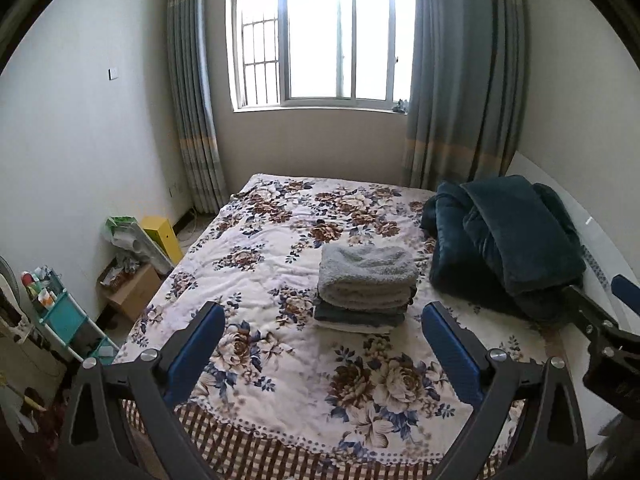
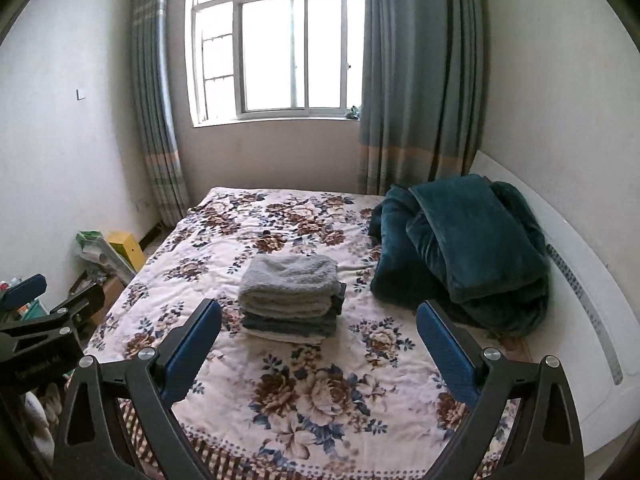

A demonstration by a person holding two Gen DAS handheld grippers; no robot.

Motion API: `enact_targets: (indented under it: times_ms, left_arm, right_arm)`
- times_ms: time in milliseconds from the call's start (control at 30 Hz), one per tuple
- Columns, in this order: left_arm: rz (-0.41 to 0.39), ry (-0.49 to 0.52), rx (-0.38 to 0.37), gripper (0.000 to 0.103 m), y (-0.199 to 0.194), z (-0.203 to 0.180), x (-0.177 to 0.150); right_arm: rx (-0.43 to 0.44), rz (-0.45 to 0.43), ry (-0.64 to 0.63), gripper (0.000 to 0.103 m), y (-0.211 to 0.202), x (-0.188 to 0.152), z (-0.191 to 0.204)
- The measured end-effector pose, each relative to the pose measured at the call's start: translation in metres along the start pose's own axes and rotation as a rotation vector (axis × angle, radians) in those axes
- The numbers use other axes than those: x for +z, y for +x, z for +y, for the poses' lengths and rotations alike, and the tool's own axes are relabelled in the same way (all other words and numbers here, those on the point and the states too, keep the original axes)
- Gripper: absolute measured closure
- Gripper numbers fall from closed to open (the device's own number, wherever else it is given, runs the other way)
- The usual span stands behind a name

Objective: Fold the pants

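A stack of folded garments [image 1: 366,288] rests in the middle of the flowered bedspread [image 1: 280,380], a fluffy grey piece on top and darker folded pieces under it. The same stack [image 2: 290,296] shows in the right wrist view. My left gripper [image 1: 324,344] is held above the near end of the bed, open, nothing between its blue pads, well short of the stack. My right gripper [image 2: 318,340] is open too, empty, at about the same distance. Each view shows part of the other gripper at its side edge.
A bundled dark teal blanket [image 2: 464,248] lies on the bed's right side against a white headboard [image 2: 580,320]. Left of the bed stand a cardboard box [image 1: 132,288], a yellow box [image 1: 162,236] and a teal shelf cart [image 1: 64,316]. Window and curtains behind.
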State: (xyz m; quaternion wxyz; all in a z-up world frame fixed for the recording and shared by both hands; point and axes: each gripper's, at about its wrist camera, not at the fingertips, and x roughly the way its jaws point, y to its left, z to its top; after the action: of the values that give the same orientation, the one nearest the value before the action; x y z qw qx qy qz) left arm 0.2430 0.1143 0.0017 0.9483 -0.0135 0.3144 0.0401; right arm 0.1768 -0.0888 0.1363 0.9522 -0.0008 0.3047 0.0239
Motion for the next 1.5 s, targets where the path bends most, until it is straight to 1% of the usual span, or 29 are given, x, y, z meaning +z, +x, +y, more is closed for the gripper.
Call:
enact_targets:
  times_ms: [167, 233, 300, 433, 600, 733, 800, 900, 1033, 1067, 1300, 1500]
  left_arm:
    - [-0.026, 0.009, 0.024, 0.002, -0.007, 0.006, -0.001]
    - [-0.021, 0.013, 0.01, 0.0, -0.002, 0.007, -0.001]
    - [-0.015, 0.023, 0.008, 0.0, 0.005, 0.007, -0.001]
    - [0.006, 0.015, 0.003, 0.0, 0.026, 0.008, 0.006]
    - [0.029, 0.021, 0.033, 0.0, 0.054, 0.006, 0.017]
    - [0.048, 0.031, 0.031, 0.0, 0.073, 0.0, 0.023]
    - [0.05, 0.039, 0.045, 0.0, 0.081, -0.003, 0.024]
    - [0.067, 0.045, 0.047, 0.0, 0.096, -0.007, 0.025]
    - [0.091, 0.055, 0.06, 0.0, 0.116, -0.009, 0.025]
    - [0.101, 0.052, 0.053, 0.0, 0.12, -0.009, 0.024]
    - [0.127, 0.038, 0.055, 0.0, 0.131, -0.005, 0.021]
    - [0.138, 0.039, 0.056, 0.0, 0.134, -0.004, 0.021]
  right_arm:
    - [0.025, 0.031, 0.009, 0.003, -0.013, -0.004, 0.009]
    - [0.018, 0.035, 0.006, 0.003, -0.01, -0.005, 0.011]
    - [0.011, 0.035, 0.01, 0.002, -0.004, -0.004, 0.011]
    - [-0.02, 0.037, 0.015, 0.001, 0.023, 0.004, 0.011]
    - [-0.043, 0.049, 0.032, 0.0, 0.06, 0.016, 0.009]
    - [-0.066, 0.061, 0.041, 0.0, 0.085, 0.025, 0.006]
    - [-0.082, 0.07, 0.042, 0.0, 0.1, 0.029, 0.004]
    - [-0.092, 0.087, 0.041, 0.0, 0.12, 0.032, 0.005]
    - [-0.093, 0.113, 0.05, 0.0, 0.144, 0.035, 0.005]
    - [-0.093, 0.118, 0.05, 0.0, 0.148, 0.035, 0.005]
    - [-0.095, 0.155, 0.045, 0.0, 0.175, 0.028, 0.01]
    - [-0.096, 0.171, 0.041, 0.0, 0.183, 0.022, 0.013]
